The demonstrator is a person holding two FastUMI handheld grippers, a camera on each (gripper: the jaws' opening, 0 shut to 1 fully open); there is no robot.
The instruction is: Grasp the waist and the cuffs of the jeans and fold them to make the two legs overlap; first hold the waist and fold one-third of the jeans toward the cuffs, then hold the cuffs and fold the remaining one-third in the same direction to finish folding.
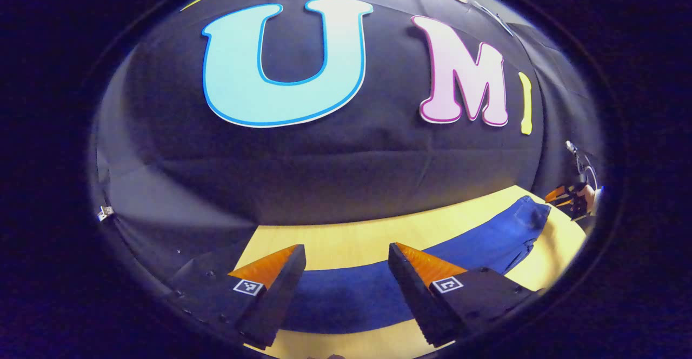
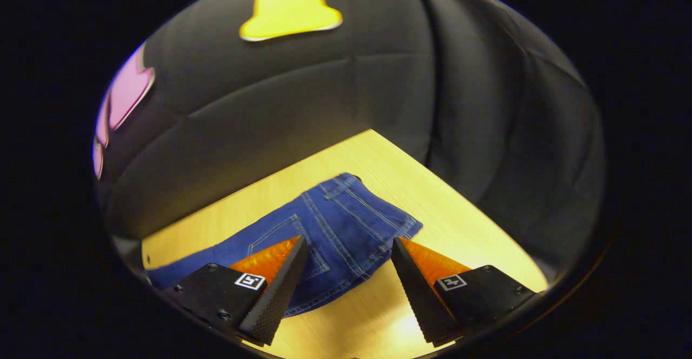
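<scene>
The blue jeans (image 1: 351, 294) lie flat as a long band across the wooden table (image 1: 335, 240). My left gripper (image 1: 347, 250) hovers open over the leg part, a finger on either side of the band and nothing between them. In the right gripper view the waist end of the jeans (image 2: 346, 218) shows a back pocket and seams. My right gripper (image 2: 350, 241) stands open just above that end, near its front edge, and holds nothing. The left gripper view has the right gripper (image 1: 567, 199) far off, beside the jeans' waist end.
The black cloth wall (image 1: 346, 159) rises close behind the table. In the right gripper view the table (image 2: 459, 224) ends in a corner past the waist, with cloth walls (image 2: 486, 132) on both sides. Bare wood lies in front of the jeans.
</scene>
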